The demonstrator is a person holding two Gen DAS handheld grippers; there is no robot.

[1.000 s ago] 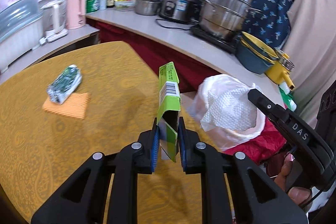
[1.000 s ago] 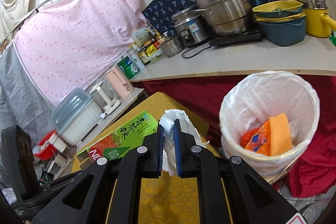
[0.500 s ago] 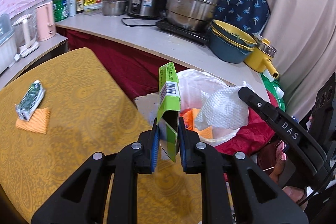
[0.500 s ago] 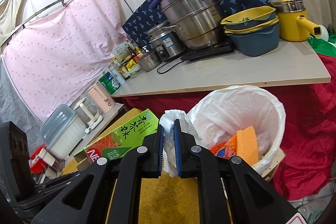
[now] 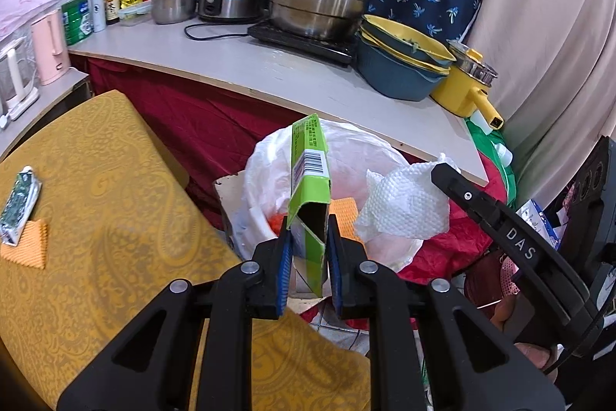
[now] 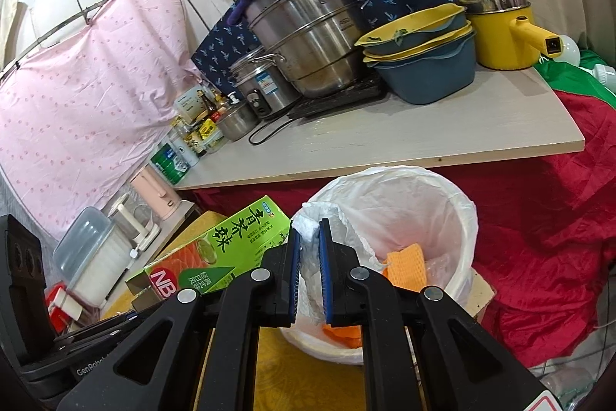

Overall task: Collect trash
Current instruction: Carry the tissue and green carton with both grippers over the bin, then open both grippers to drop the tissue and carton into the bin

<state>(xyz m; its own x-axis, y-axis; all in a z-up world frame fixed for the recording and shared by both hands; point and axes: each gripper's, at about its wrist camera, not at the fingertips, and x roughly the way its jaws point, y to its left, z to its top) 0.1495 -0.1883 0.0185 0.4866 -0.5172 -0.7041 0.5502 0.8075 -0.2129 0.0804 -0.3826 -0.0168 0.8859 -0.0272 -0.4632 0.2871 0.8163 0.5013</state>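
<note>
Above bin rim (image 6: 458, 191): green carton (image 5: 308, 180), paper towel (image 5: 404, 207).

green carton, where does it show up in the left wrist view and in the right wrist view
Left wrist: green carton at centre, upright, clamped in the left gripper.
Right wrist: it lies lower left of centre, printed face showing, beside the right gripper.
Shared landmark: the white-lined trash bin just beyond it.

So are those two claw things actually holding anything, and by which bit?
Yes, both. The left gripper is shut on the green carton, clamped at its open lower end. The right gripper pinches the white paper towel by its crumpled upper edge, near the trash bin.
</note>
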